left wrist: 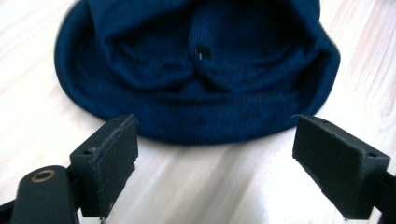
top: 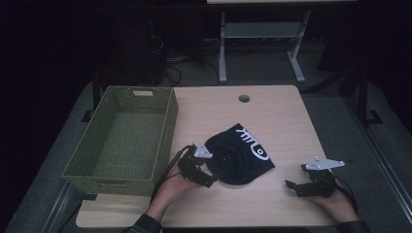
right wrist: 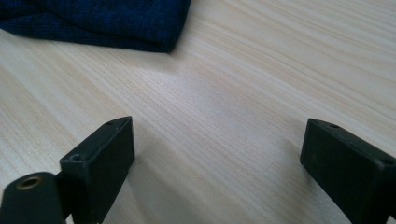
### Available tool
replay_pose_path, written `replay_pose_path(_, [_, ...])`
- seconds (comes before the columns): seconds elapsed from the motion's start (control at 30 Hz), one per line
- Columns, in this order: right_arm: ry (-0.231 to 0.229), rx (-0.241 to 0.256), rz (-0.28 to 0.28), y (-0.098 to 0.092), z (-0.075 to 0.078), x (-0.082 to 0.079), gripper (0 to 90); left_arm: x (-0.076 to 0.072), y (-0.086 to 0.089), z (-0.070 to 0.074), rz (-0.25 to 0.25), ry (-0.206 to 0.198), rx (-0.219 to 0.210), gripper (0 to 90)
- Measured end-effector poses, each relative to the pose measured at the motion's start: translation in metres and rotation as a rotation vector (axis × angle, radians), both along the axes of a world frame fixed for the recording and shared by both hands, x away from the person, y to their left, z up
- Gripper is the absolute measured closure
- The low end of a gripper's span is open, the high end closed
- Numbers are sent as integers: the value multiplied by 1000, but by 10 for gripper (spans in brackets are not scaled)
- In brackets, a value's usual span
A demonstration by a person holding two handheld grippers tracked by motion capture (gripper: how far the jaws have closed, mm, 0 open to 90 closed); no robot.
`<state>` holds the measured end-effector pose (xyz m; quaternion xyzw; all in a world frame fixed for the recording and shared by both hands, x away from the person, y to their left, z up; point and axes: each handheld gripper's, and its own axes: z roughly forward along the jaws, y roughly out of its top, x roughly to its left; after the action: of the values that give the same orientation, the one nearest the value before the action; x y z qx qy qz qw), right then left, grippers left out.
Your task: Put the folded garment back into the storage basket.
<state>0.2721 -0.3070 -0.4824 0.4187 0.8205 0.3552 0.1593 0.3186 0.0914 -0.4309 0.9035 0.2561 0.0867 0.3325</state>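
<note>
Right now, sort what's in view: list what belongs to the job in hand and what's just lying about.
In the job:
- dark blue knit hat
- left gripper, fingers open just short of the hat's rim
- green woven basket, probably where it goes

Lying about:
- right gripper, open over bare table
- cables on the floor

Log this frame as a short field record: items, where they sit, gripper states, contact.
surface: wooden table
garment: dark blue knit hat with white print, lying near the table's middle
container: green woven basket at the table's left edge, nothing visible inside
left gripper: open, at the hat's left edge, contact cannot be told
right gripper: open, over bare table to the right of the hat, not touching it
held: nothing
</note>
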Motion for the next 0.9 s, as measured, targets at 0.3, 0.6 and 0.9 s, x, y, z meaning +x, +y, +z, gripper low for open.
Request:
replay_pose_path(0.3, [1, -2, 0, 0, 0, 0, 99, 29, -22, 17, -32, 11, 28, 145])
replay_pose_path(0.6, [1, -2, -6, -1, 0, 1, 99, 45, -49, 3, -74, 63, 105, 177])
replay_pose_path(0.9, [-1, -4, -7, -1, 0, 1, 99, 55, -63, -18, -88, 95, 165, 187])
